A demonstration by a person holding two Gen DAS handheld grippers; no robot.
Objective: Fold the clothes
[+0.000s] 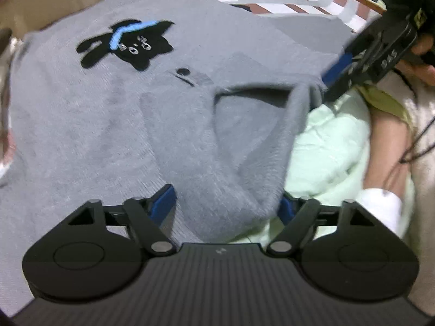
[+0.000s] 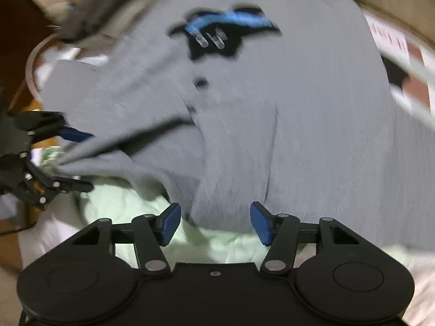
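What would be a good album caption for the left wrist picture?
Left gripper bunches a fold of the grey sweater with a black cartoon patch, above pale green bedding.

A pale green quilt [image 1: 326, 146] covers the bed at the 4 o'clock side. The grey sweater [image 1: 108, 125] lies spread across it, reaching toward 12 o'clock, where a brown-and-white striped sheet [image 1: 299, 2] shows beyond its edge.

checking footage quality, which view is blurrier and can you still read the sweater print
Right wrist view: heavy motion smear across the grey sweater; its black and blue print is streaked and unreadable. Left wrist view: milder blur, so the print keeps its shape, though its letters stay unclear. Both views bow at the fisheye edges.
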